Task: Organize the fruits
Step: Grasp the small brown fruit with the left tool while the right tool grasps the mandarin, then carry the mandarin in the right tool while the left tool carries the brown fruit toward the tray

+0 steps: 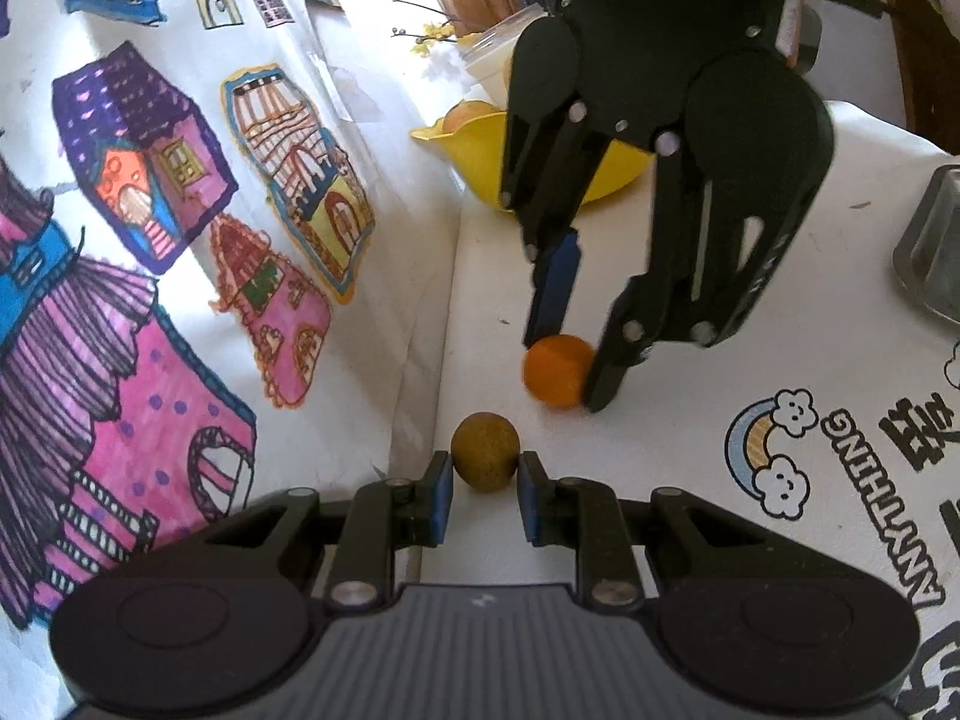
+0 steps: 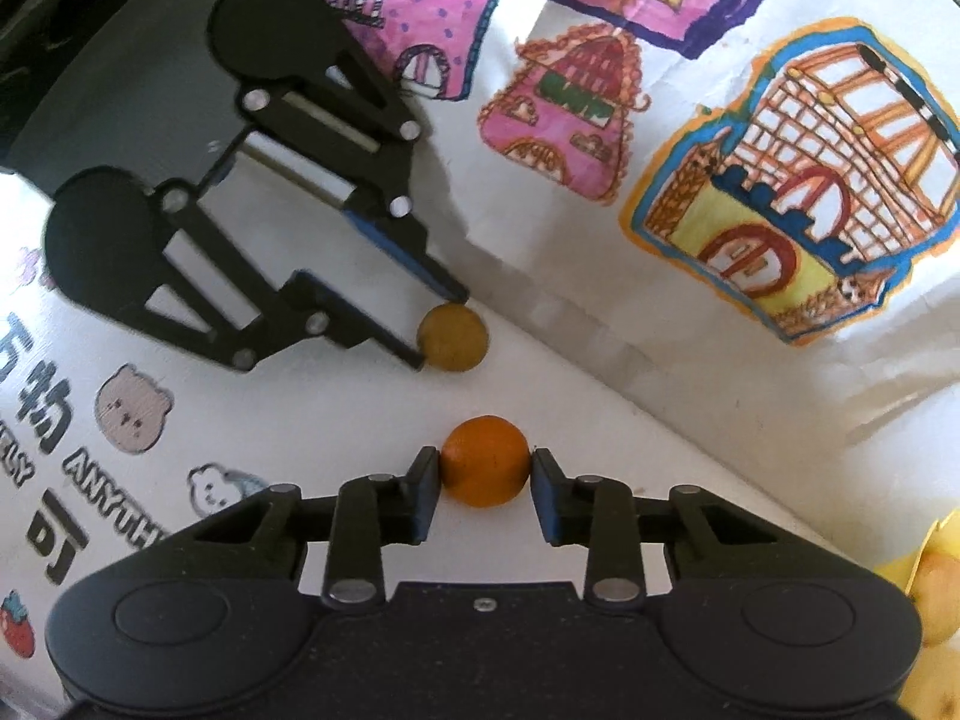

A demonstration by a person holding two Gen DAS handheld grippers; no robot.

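With the left tongs (image 1: 483, 487) clamped on the small round brownish-yellow fruit (image 1: 485, 450) and the right tongs (image 2: 485, 483) on the small round orange fruit (image 2: 486, 460), both on the table (image 1: 690, 450), either smooth ball could squirt free when lifted.

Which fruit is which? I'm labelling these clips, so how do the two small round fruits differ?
The orange fruit is bright orange and smooth; the brown fruit is dull yellowish brown and matte. The orange fruit sits in the right hand-held gripper, the brown fruit in the left hand-held gripper. Both are gripped on the table.
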